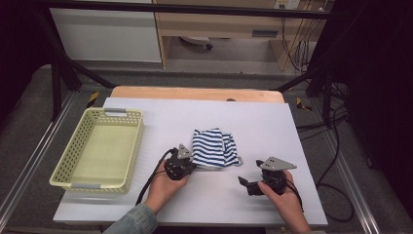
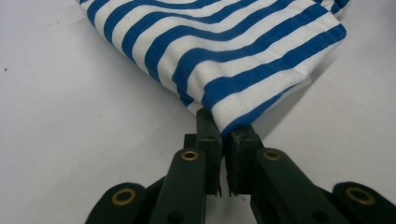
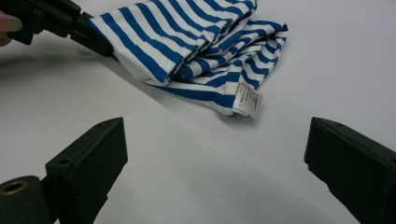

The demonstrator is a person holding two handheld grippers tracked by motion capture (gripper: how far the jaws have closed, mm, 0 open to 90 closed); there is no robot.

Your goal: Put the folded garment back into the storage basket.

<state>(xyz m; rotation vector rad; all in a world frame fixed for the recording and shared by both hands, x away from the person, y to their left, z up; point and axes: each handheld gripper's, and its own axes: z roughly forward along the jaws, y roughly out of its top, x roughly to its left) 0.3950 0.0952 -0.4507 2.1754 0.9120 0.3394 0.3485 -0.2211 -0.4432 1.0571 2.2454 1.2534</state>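
High view first: the striped garment [image 1: 213, 147], blue and white, lies crumpled near the middle of the white table [image 1: 272, 126], and the left gripper [image 1: 189, 165] is right at its near-left corner. In the left gripper view that corner of the cloth [image 2: 224, 60] runs down into the two black jaws, which are pressed together on the fabric, pinching the tip (a neat little bite, only the edge of the hem goes in). From the right gripper view you see the same pinch from the side, the left gripper [image 3: 100, 46] clamped on the cloth's corner and lifting it slightly off the table, while a white care label [image 3: 246, 100] sticks out from the garment's near edge.

The right gripper [image 1: 246, 183] sits just right of the garment, apart from it, jaws spread wide with only bare table between them. Over on the left side of the table stands a pale yellow basket [image 1: 73, 153], well apart from the cloth.
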